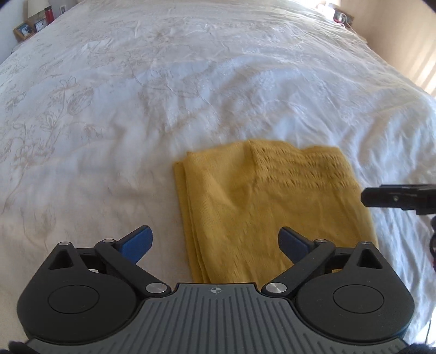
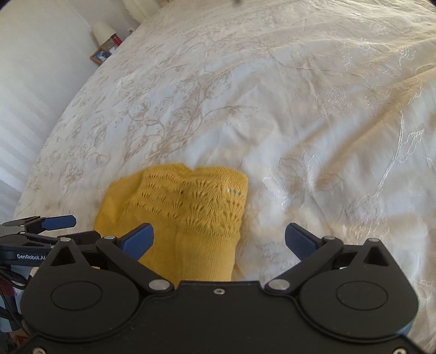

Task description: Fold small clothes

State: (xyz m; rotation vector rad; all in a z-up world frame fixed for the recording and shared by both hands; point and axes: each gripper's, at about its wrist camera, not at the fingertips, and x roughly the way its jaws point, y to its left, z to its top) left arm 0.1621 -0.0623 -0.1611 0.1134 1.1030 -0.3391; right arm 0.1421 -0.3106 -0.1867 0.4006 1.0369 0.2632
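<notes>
A mustard-yellow knit garment lies folded into a rectangle on the white bed cover, with stacked layers along its left edge and an openwork band near its far end. My left gripper is open and empty, above the garment's near left part. My right gripper is open and empty, over the garment's right edge. The right gripper's tip shows at the right in the left wrist view. The left gripper's fingers show at the left in the right wrist view.
The white bed cover with pale floral embroidery fills both views. A nightstand with frames, a red bottle and a lamp stands at the far left corner. Another nightstand is at the far right. A wall runs along the bed.
</notes>
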